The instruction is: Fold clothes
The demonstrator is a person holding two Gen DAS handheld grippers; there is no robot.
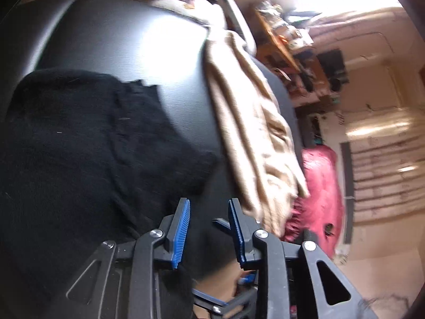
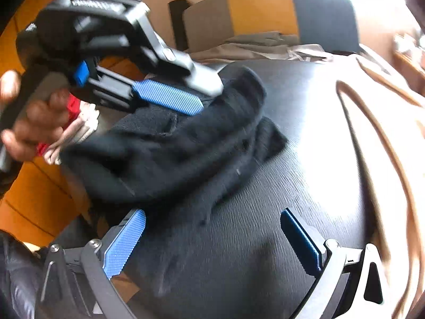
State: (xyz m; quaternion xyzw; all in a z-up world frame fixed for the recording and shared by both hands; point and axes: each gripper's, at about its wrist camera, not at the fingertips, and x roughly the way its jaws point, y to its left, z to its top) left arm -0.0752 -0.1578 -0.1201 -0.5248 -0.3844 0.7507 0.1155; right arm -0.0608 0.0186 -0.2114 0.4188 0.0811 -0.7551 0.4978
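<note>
My left gripper (image 1: 209,207) hung over the near edge of the dark bench (image 1: 127,37), its blue-padded fingers (image 1: 182,232) standing a little apart with nothing between them. The black garment (image 1: 87,143) lay bunched on the bench up and to the left of those fingers, its nearest folds just beside the left pad, not pinched. From the right wrist view that same gripper (image 2: 209,101) reached in from the upper left, gripped by my hand (image 2: 32,117), its fingertips right at the top of the black garment (image 2: 170,159); the blur kept me from telling whether they touched the cloth.

My right gripper (image 2: 212,220) stood wide open over the bench (image 2: 305,122), holding nothing. The heaped garment lay ahead of it and toward the left, its lower folds trailing down close beside my left-hand pad (image 2: 124,242), while the other pad (image 2: 300,239) stood over bare bench.

A tan cloth (image 1: 247,122) draped along the far right edge of the bench, well apart from the black one. Beyond it something pink and shaggy (image 1: 318,191) lay lower down, off the bench.
</note>
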